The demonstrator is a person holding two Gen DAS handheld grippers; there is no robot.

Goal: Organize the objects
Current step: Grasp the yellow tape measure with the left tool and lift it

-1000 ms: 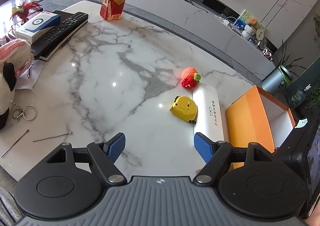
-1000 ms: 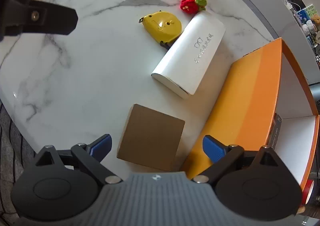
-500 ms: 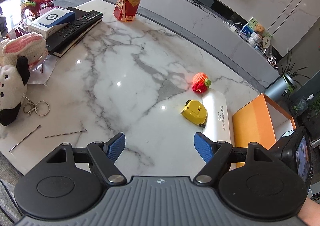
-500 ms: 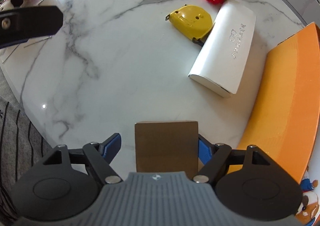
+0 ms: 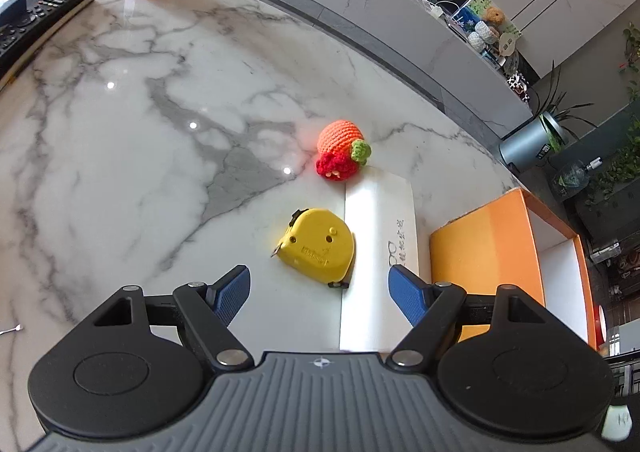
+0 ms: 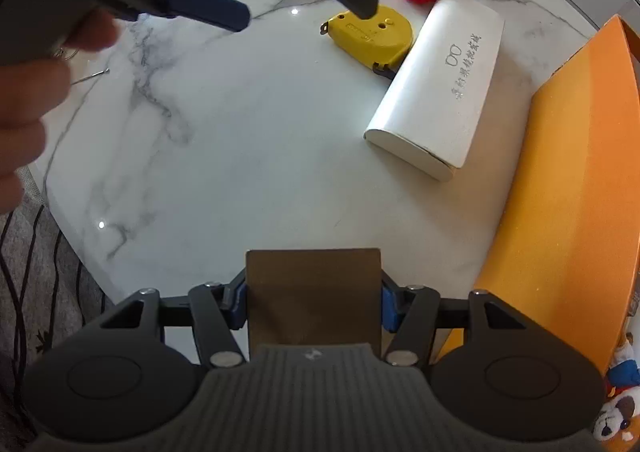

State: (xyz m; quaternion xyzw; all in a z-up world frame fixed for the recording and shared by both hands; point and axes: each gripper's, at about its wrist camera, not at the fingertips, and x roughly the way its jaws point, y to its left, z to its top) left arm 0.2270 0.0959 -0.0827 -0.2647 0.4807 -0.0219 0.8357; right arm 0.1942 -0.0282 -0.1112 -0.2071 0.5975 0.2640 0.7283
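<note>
1. White marble with grey veins forms the bench (image 5: 168,140), and an orange box (image 6: 576,220) with a white inside stands at its right edge.
2. At the near edge, the right gripper (image 6: 313,298) has just been closing; its blue fingers (image 6: 387,306) now press both sides of a brown cardboard box (image 6: 313,292).
3. Farther in, the left gripper (image 5: 319,289) hovers with fingers spread and nothing between them, over a yellow tape measure (image 5: 318,248).
4. That tape measure touches a white case (image 6: 440,92); a crocheted orange-and-red toy (image 5: 342,152) sits at the case's far end.
</note>
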